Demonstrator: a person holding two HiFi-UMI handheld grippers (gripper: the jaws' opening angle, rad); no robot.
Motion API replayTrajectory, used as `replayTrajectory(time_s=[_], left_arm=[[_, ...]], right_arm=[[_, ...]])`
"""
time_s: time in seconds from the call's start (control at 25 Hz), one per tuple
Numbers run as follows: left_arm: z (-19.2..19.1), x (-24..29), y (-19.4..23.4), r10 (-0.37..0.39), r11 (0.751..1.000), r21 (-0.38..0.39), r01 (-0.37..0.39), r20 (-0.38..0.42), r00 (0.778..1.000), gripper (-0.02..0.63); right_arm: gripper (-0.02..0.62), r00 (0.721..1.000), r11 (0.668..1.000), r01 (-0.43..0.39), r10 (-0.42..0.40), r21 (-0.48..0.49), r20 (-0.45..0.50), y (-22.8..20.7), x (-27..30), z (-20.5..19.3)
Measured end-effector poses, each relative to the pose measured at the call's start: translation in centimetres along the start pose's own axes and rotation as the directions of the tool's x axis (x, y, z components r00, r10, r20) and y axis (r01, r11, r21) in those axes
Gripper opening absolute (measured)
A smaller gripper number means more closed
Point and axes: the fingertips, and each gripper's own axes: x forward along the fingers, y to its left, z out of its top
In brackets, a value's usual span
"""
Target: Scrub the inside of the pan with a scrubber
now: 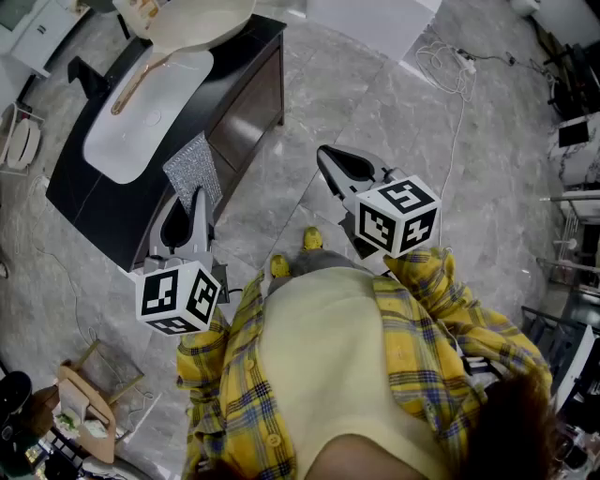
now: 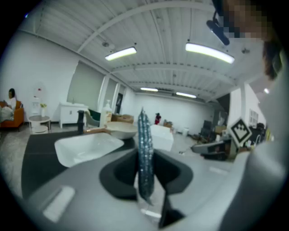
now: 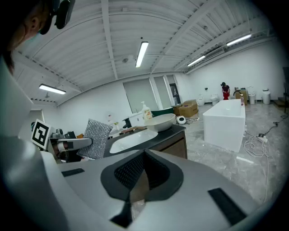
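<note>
The jaws of our left gripper (image 1: 196, 199) pinch a flat silver scrubber (image 1: 193, 167). Our right gripper (image 1: 326, 157) has its jaws closed on nothing. The round cream pan (image 1: 202, 21) ahead of the jaws looks not scrubbed yet.

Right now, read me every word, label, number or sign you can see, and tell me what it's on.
No readable words or numbers anywhere.
Left marker cube: black-and-white square patterns only, no text.
Right marker cube: the same, patterns only.
Pump bottle: any label is too small to read.
</note>
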Motion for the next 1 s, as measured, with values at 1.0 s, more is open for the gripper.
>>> replayTrajectory(time_s=[1.0], left_arm=[[0.8, 8.3, -4.0, 0.000, 0.996, -0.092, -0.001, -0.003, 1.000, 0.075]], right_arm=[[0.015, 0.987, 0.990, -0.142, 0.140, -0.014, -0.073, -6.4, 2.4, 0.8]])
